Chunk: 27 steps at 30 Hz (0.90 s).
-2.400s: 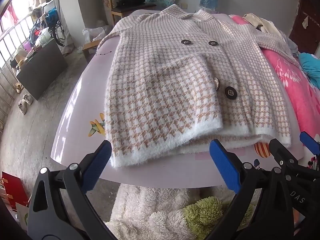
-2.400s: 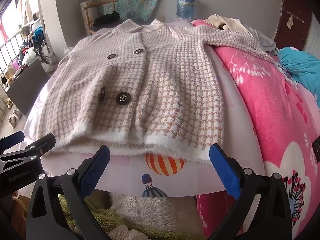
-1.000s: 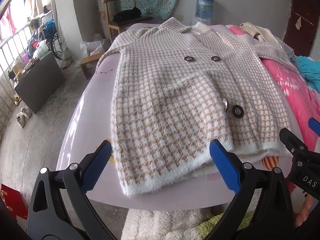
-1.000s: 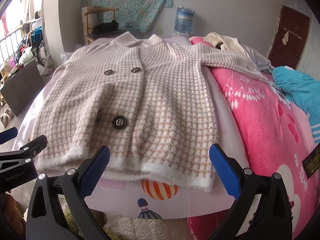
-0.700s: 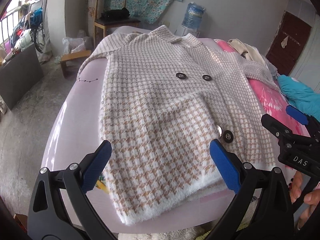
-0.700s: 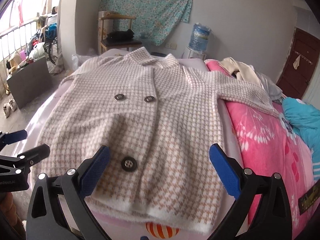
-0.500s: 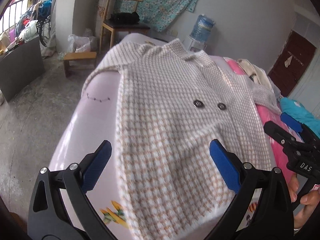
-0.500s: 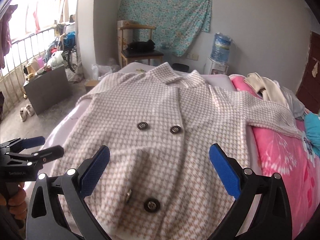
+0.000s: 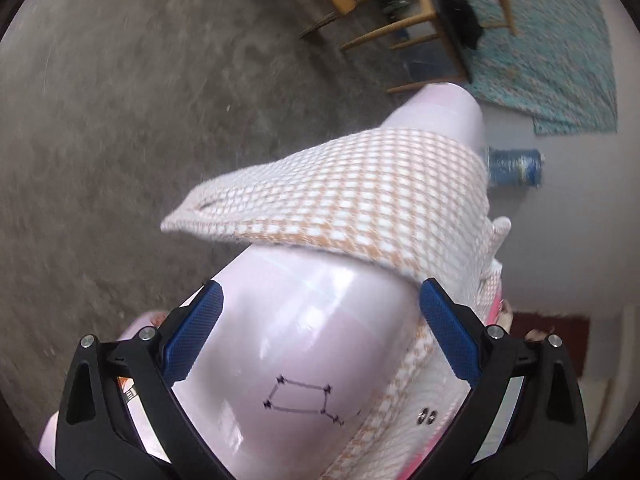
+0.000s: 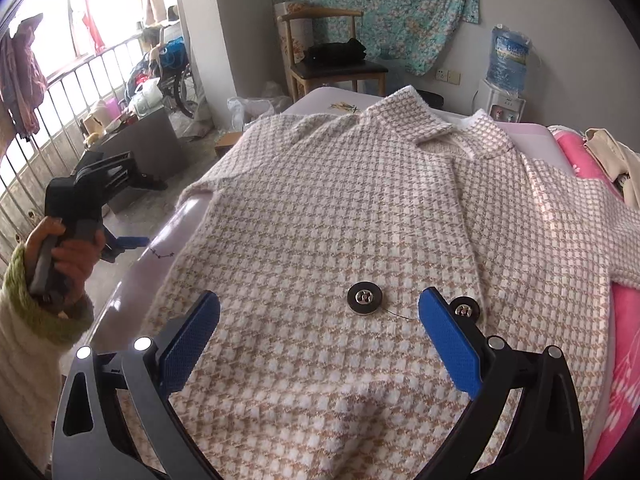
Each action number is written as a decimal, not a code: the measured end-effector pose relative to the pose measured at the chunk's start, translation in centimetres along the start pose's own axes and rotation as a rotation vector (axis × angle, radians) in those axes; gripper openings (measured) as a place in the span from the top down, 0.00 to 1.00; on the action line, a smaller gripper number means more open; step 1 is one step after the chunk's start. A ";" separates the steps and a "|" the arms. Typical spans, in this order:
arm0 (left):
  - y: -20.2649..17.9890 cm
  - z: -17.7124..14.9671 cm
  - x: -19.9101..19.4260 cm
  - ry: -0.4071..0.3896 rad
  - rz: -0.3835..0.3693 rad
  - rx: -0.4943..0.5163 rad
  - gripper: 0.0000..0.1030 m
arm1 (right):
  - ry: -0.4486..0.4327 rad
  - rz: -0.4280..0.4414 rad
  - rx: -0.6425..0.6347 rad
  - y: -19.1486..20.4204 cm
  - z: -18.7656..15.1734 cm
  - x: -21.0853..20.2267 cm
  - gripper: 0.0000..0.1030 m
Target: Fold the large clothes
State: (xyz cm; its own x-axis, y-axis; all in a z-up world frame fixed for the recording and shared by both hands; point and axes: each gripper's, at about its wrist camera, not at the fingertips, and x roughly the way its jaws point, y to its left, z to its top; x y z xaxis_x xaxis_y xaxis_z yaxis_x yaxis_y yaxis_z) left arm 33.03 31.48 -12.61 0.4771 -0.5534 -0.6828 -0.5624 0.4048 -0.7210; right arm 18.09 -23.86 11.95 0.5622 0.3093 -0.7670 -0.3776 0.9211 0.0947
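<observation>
A checked beige and white knitted coat lies flat, front up, on a pale lilac bed sheet, with two dark buttons near its middle. My right gripper is open and empty above the coat's lower front. My left gripper is open and empty, tilted down over the bed's left edge. The coat's left sleeve hangs off that edge just beyond its fingers. In the right wrist view the left gripper is held in a hand at the far left.
A pink floral blanket covers the bed's right side. A wooden chair with black cloth and a water dispenser stand by the far wall. Grey concrete floor lies left of the bed. A railing and clutter are at the left.
Both grippers moved up the coat from its hem. The left one swung out to the bed's left edge and tipped down toward the hanging sleeve. Both stayed open.
</observation>
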 end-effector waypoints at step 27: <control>3.9 7.4 6.0 -0.026 -0.021 -0.197 0.89 | 0.095 -0.083 0.091 -3.1 1.8 4.0 0.06</control>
State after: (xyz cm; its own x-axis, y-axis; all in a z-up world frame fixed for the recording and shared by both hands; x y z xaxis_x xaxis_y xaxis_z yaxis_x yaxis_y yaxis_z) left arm 38.75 35.14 -20.39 0.5056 -0.5402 -0.6727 -0.6723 0.2420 -0.6996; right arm 22.85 -25.05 9.72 0.5149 0.2119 -0.8307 -0.2625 0.9614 0.0825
